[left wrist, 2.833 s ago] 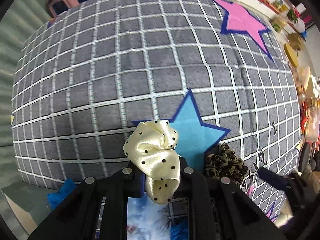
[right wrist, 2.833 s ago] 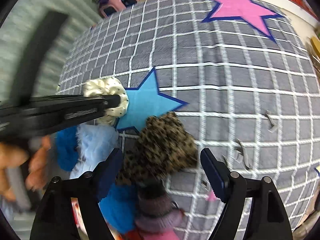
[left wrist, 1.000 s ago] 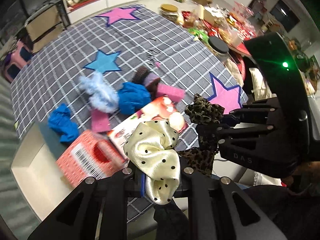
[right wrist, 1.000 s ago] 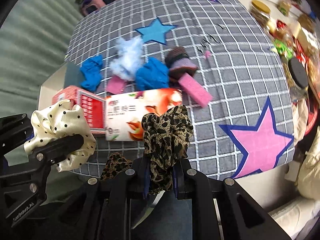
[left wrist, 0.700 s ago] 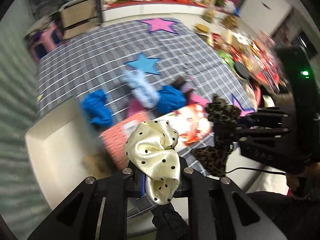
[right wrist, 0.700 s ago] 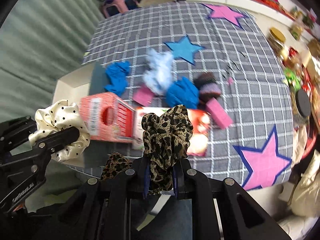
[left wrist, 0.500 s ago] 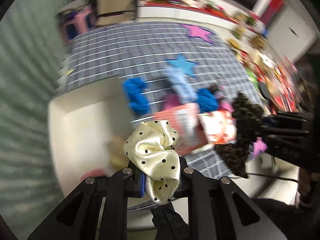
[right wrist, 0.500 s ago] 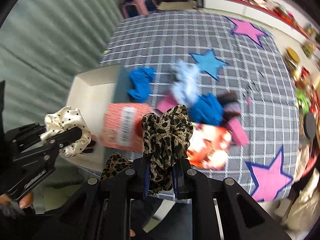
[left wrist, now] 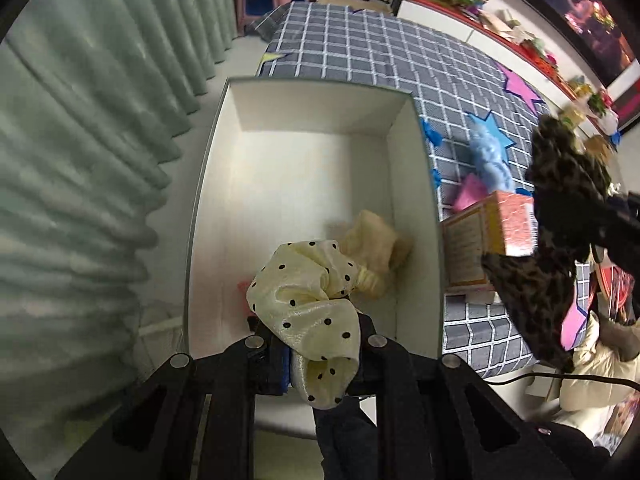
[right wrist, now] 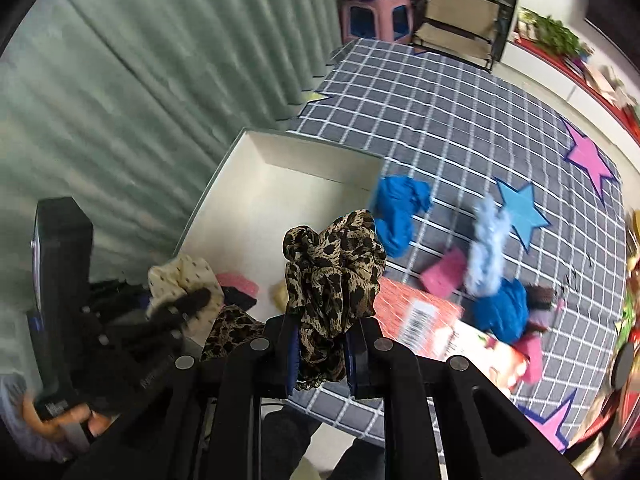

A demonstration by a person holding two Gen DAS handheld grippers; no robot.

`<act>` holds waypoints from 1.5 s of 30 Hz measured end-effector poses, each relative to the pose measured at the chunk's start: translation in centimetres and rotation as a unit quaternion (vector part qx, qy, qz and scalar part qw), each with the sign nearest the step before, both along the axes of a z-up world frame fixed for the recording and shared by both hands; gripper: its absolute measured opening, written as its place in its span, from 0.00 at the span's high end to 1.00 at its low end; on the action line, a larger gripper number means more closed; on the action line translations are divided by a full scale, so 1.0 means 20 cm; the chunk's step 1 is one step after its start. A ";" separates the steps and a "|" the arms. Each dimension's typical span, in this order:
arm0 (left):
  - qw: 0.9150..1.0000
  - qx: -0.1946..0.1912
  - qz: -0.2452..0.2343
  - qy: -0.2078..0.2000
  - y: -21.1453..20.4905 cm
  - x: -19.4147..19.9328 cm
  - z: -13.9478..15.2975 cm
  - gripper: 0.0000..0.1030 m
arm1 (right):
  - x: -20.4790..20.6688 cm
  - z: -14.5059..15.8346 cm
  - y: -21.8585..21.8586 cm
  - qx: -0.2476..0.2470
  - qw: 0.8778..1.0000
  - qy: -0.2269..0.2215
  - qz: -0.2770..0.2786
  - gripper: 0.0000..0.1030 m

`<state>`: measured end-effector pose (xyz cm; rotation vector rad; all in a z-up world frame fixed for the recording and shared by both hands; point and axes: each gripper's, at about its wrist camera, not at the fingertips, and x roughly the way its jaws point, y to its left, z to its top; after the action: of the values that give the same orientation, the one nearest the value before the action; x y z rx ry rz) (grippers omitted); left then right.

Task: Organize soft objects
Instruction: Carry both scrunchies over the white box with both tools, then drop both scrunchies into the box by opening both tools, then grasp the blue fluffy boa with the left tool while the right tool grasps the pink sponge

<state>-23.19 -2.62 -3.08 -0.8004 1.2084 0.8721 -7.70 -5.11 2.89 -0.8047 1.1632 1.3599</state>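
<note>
Over the white box (left wrist: 208, 184), in the left wrist view, our left gripper (left wrist: 320, 344) is clamped on the cream dotted scrunchie (left wrist: 308, 312). In the right wrist view, our right gripper (right wrist: 322, 354) pinches the leopard scrunchie (right wrist: 332, 272) above the box's near edge, beside the checked cloth (right wrist: 440, 120).
</note>
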 end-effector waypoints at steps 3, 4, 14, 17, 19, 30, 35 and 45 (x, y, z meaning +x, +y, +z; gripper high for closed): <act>1.000 -0.009 0.014 0.003 -0.01 -0.03 -0.04 0.81 | -0.05 -0.04 0.06 -0.007 1.000 -0.001 0.014 0.82; 1.000 -0.010 0.016 0.004 0.00 -0.03 -0.05 0.81 | -0.07 -0.06 0.08 -0.011 1.000 -0.003 0.020 0.82; 0.999 -0.024 0.038 0.014 0.02 -0.05 -0.14 0.81 | -0.11 -0.16 0.21 -0.029 0.999 -0.016 0.040 0.82; 0.999 -0.028 0.036 0.014 0.03 -0.03 -0.17 0.81 | -0.12 -0.18 0.24 -0.031 0.999 -0.015 0.042 0.82; 0.999 -0.029 0.034 0.013 0.04 -0.03 -0.18 0.81 | -0.12 -0.19 0.25 -0.033 0.998 -0.015 0.043 0.82; 0.999 -0.022 0.037 0.001 0.06 0.01 -0.19 0.04 | -0.03 -0.21 0.29 -0.036 0.999 0.020 0.025 0.27; 0.998 -0.028 0.046 -0.014 0.08 0.02 -0.16 0.00 | 0.19 -0.05 0.23 0.006 1.000 0.023 -0.019 0.21; 0.994 -0.042 0.032 -0.097 0.16 0.28 0.12 0.00 | 1.12 -0.30 -0.28 -0.085 0.952 0.012 -0.293 0.20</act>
<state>-17.64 0.56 -0.68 -0.9743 1.0588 0.7808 14.69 -10.74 -3.19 -0.4988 1.4119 0.7849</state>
